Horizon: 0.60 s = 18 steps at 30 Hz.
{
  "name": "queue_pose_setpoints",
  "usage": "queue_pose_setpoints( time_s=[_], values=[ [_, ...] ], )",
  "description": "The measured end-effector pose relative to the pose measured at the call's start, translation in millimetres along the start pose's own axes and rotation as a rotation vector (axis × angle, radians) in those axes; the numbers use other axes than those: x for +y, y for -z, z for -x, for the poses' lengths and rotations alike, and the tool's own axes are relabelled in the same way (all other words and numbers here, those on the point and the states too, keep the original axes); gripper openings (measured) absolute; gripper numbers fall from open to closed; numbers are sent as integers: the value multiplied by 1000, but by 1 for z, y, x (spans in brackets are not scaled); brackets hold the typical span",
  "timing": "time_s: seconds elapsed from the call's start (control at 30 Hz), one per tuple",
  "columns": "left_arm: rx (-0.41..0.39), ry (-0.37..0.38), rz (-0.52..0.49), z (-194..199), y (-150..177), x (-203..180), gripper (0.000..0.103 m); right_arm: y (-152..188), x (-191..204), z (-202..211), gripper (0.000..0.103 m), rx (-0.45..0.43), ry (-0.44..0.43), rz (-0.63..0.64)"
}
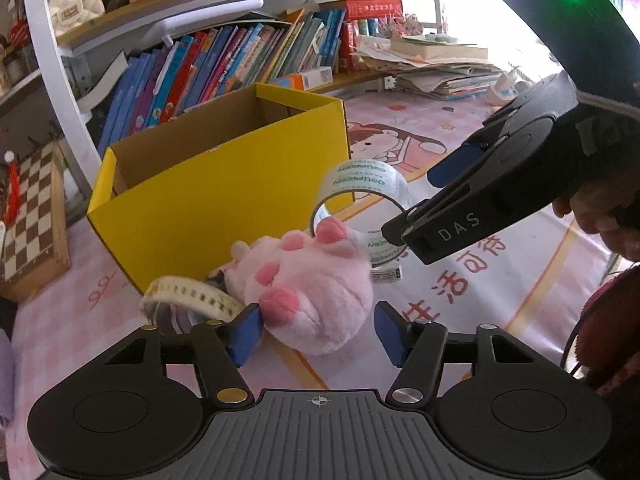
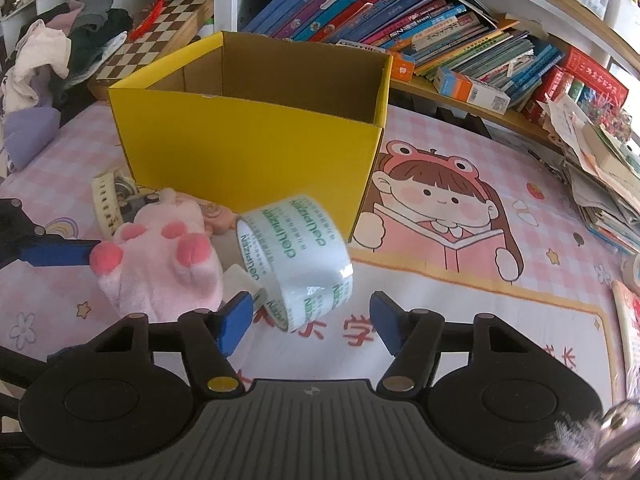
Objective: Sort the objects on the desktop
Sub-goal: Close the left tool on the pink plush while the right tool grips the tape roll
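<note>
An open yellow cardboard box (image 1: pixel 224 200) (image 2: pixel 256 148) stands on the pink desk mat. In front of it lie a pink plush paw (image 1: pixel 316 292) (image 2: pixel 160 264), a clear tape roll with green print (image 1: pixel 360 184) (image 2: pixel 296 256) and a cream patterned tape roll (image 1: pixel 192 296) (image 2: pixel 105 200). My left gripper (image 1: pixel 316 332) is open, its blue fingers on either side of the near end of the plush paw. My right gripper (image 2: pixel 310 320) is open, with the clear tape roll just beyond and between its fingers. The right gripper body also shows in the left wrist view (image 1: pixel 500 184).
Shelves of books (image 1: pixel 224 64) (image 2: pixel 400 20) run behind the box. A chessboard (image 1: pixel 32 216) (image 2: pixel 156 32) stands to the left. Stacked papers (image 1: pixel 440 68) (image 2: pixel 600 176) lie at the right. A pile of clothes (image 2: pixel 60 56) is at the far left.
</note>
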<state>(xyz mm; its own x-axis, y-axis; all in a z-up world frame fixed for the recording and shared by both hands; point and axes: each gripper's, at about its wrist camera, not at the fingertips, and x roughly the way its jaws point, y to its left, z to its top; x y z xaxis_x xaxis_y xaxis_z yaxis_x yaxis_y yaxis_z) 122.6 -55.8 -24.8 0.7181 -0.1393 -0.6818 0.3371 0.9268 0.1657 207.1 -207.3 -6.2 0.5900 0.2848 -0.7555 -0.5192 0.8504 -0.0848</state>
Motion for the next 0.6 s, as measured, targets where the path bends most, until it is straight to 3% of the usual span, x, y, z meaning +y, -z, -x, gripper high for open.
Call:
queue_pose_setpoints(
  time_s=[0.27, 0.33, 0.43, 0.6],
  values=[
    [43, -18, 16, -14, -1, 1, 56, -9, -2, -17, 54, 30, -42, 24],
    [48, -22, 22, -18, -1, 2, 53, -9, -2, -21, 53, 40, -48, 26],
    [50, -21, 35, -20, -1, 3, 46, -9, -6, -25, 40, 43, -48, 8],
    [25, -4, 67, -15, -4, 7, 38, -7, -14, -23, 40, 26, -42, -38]
  ],
)
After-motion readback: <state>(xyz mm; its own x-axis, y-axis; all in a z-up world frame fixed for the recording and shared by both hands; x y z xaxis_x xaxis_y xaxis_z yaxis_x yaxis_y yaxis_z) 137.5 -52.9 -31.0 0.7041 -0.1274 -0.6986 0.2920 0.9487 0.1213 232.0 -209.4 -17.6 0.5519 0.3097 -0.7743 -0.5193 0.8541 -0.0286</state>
